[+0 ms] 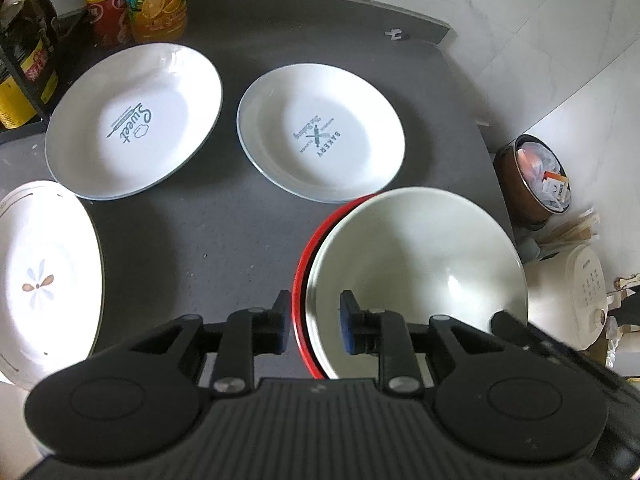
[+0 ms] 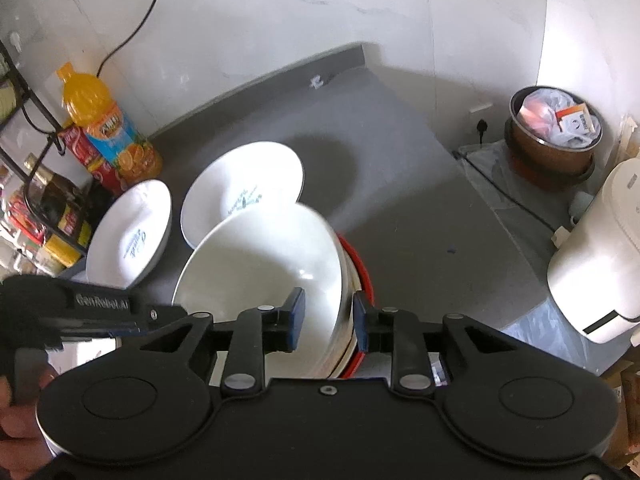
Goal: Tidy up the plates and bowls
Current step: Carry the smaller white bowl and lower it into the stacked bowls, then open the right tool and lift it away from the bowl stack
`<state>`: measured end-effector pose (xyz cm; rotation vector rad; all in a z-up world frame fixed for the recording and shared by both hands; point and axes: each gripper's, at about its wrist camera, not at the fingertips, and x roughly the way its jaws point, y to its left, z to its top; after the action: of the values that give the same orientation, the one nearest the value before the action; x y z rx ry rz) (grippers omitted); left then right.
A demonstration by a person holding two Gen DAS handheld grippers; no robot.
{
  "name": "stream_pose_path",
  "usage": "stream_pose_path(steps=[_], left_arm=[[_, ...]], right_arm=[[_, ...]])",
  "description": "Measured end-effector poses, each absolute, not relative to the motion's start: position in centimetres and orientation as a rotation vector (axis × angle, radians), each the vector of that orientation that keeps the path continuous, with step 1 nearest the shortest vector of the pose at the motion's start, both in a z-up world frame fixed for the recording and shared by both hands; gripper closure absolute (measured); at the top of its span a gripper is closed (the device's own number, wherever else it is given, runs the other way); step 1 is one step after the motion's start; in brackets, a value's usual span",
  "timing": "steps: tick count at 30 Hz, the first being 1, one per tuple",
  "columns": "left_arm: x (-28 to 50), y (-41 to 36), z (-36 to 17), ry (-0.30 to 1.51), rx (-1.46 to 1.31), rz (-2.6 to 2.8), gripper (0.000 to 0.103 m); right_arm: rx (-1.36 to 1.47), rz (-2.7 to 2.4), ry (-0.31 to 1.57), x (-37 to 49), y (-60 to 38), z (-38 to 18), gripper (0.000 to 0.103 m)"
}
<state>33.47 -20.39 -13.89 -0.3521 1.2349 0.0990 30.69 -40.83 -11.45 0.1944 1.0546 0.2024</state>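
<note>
The white bowl (image 1: 416, 276) is sitting nested inside a red bowl (image 1: 306, 264) at the near right part of the dark grey counter (image 1: 224, 232), with the red rim showing as a crescent along its left side. The left gripper (image 1: 315, 324) is straddling the near left rims of this stack, one blue-padded finger outside the red rim and the other inside the white bowl; the fingers are standing narrowly apart, and whether the pads are actually pressing on the rims I cannot tell. In the right wrist view the right gripper (image 2: 329, 320) is straddling the right edge of the same stack (image 2: 264, 280), its left finger lying inside the white bowl and its right finger outside beside the red rim (image 2: 362, 268); again the gap is narrow and contact is unclear. A cream layer is showing between the white and the red there.

Farther back on the counter, two white plates are lying flat and apart: one printed "Sweet" (image 1: 134, 120) at the left and one printed "BAKERY" (image 1: 320, 132) to its right, just behind the bowl stack. A third plate with a flower motif (image 1: 44, 280) is lying at the near left edge. An orange juice bottle (image 1: 154, 0) and red cans (image 1: 104, 8) are standing at the back left corner. Off the counter to the right, a brown bin (image 1: 532, 180) and a white appliance (image 1: 572, 300) are standing on the floor
</note>
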Motion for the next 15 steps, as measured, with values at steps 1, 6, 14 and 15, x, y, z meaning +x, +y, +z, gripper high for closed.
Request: stream_pose_path(steps=[1,6,14,15], left_arm=[[33.4,-20.4,-13.9,1.237,-0.350,0.101,0.079],[33.2,-20.0,-13.5,1.232,-0.344,0.103,0.076],[33.0,-19.0,-12.5,1.205,-0.342,0.099,0.066],[33.1,-18.7,-12.4,1.203,-0.345,0.094,0.066]], right_arm=[[0.196,0.199,1.051,30.7,-41.0,-11.4,0.078],[0.238,0.177,1.041,30.9,-42.2,-11.7,0.095],[0.254,0.155,1.064,30.9,-42.2,-12.3,0.099],[0.246,0.153,1.065,30.9,-42.1,-12.3,0.099]])
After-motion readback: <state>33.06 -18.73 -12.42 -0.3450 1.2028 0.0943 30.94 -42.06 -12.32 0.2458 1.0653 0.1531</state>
